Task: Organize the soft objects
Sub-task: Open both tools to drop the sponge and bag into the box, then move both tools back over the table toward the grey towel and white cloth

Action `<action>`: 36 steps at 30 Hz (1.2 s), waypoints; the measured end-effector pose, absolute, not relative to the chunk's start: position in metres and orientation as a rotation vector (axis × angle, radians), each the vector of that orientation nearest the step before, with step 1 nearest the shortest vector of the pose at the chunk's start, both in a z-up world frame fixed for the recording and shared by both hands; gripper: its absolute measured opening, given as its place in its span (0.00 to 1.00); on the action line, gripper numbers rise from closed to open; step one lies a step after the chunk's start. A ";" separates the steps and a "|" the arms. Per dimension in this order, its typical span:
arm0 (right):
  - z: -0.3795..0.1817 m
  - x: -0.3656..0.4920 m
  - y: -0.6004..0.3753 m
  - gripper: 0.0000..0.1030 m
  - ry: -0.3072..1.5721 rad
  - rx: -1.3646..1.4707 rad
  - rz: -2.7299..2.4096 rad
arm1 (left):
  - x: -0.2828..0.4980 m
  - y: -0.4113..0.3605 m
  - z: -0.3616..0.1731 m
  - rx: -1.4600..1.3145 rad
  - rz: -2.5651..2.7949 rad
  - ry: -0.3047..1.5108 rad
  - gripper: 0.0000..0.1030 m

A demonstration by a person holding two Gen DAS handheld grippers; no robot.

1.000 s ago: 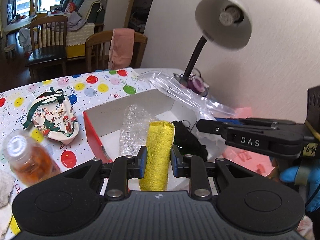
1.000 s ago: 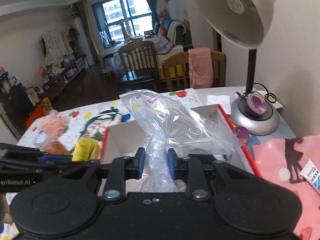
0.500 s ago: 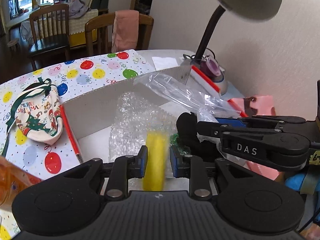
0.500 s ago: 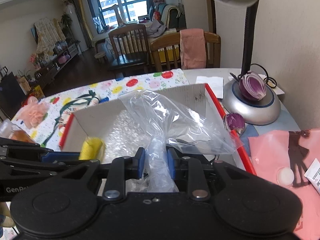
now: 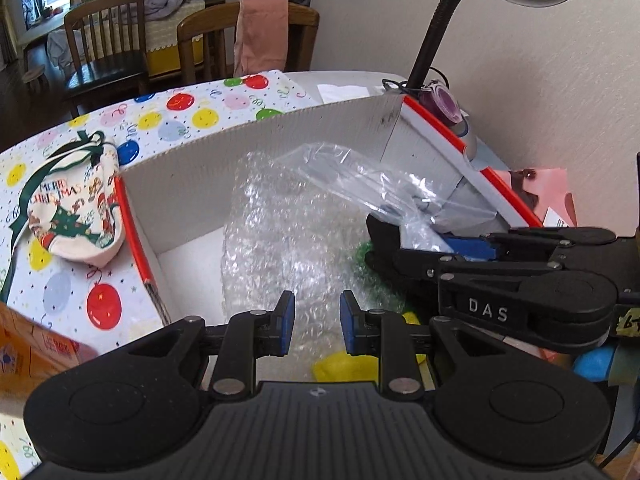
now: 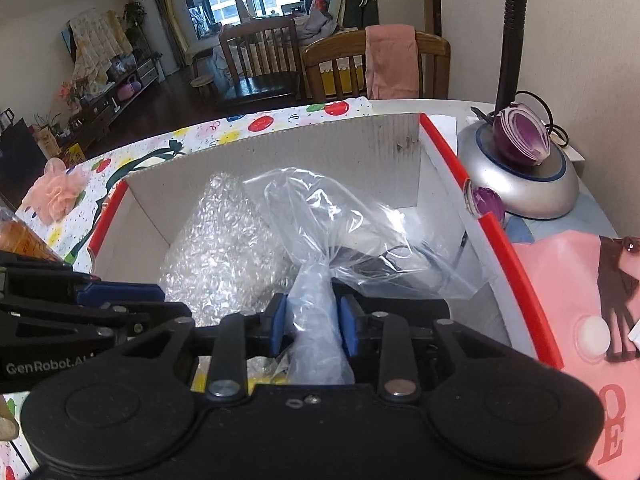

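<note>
Both grippers over the box (image 6: 512,264). Your right gripper (image 6: 311,322) has the clear plastic bag (image 6: 320,220) between jaws that have just been widening; the bag's long axis runs up-frame. Your left gripper (image 5: 317,322), jaws narrowly parted and empty, stands above the yellow cloth (image 5: 344,366), bubble wrap (image 5: 280,232) ahead.

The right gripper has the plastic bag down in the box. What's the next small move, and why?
Probably open the right gripper fully and lift it clear. Its jaws have just been opening with the plastic bag bunched between them, and the bag already lies inside the cardboard box against the bubble wrap.
</note>
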State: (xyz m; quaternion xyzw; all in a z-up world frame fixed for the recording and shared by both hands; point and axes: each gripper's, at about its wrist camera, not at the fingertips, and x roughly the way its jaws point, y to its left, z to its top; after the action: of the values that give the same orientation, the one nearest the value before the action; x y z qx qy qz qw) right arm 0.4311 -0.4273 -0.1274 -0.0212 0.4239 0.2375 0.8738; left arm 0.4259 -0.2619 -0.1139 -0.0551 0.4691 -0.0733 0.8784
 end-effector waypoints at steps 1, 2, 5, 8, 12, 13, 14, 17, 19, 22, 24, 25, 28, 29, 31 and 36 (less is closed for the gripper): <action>-0.127 0.430 -0.427 0.29 0.883 -0.051 0.494 | 0.424 -0.261 -0.115 -0.116 -0.150 0.982 0.23; -0.127 0.430 -0.427 0.31 0.881 -0.053 0.493 | 0.423 -0.261 -0.116 -0.116 -0.149 0.984 0.23; -0.124 0.429 -0.428 0.41 0.884 -0.051 0.499 | 0.418 -0.258 -0.117 -0.126 -0.140 0.982 0.23; -0.119 0.424 -0.429 0.49 0.872 -0.038 0.508 | 0.413 -0.255 -0.112 -0.138 -0.129 0.970 0.23; -0.109 0.416 -0.435 0.57 0.847 -0.017 0.522 | 0.403 -0.252 -0.102 -0.141 -0.140 0.936 0.23; -0.105 0.414 -0.436 0.60 0.840 -0.011 0.527 | 0.401 -0.251 -0.099 -0.147 -0.145 0.929 0.23; -0.102 0.412 -0.438 0.61 0.834 -0.005 0.531 | 0.398 -0.250 -0.096 -0.155 -0.151 0.924 0.23; -0.092 0.406 -0.441 0.63 0.827 0.019 0.551 | 0.390 -0.247 -0.087 -0.172 -0.171 0.909 0.23; -0.083 0.402 -0.445 0.66 0.812 0.037 0.568 | 0.383 -0.243 -0.080 -0.186 -0.186 0.894 0.23; -0.070 0.393 -0.447 0.70 0.788 0.062 0.594 | 0.373 -0.237 -0.070 -0.216 -0.205 0.874 0.23; -0.062 0.386 -0.447 0.73 0.773 0.080 0.615 | 0.366 -0.233 -0.063 -0.227 -0.217 0.856 0.23; -0.056 0.382 -0.446 0.76 0.763 0.082 0.628 | 0.361 -0.231 -0.059 -0.229 -0.221 0.848 0.23; -0.041 0.369 -0.440 0.81 0.729 0.076 0.688 | 0.348 -0.222 -0.049 -0.245 -0.238 0.829 0.23; -0.036 0.366 -0.437 0.82 0.720 0.080 0.707 | 0.344 -0.219 -0.046 -0.253 -0.245 0.824 0.23; -0.027 0.359 -0.432 0.83 0.710 0.096 0.742 | 0.336 -0.211 -0.040 -0.269 -0.255 0.819 0.23; -0.004 0.340 -0.413 0.86 0.693 0.111 0.810 | 0.313 -0.185 -0.028 -0.327 -0.293 0.807 0.23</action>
State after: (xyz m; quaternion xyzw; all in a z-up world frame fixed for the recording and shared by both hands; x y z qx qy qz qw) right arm 0.3400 -0.4130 -0.0043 0.0527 0.3303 0.3859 0.8598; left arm 0.3129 -0.1851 -0.0279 -0.1577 0.3893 -0.1413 0.8965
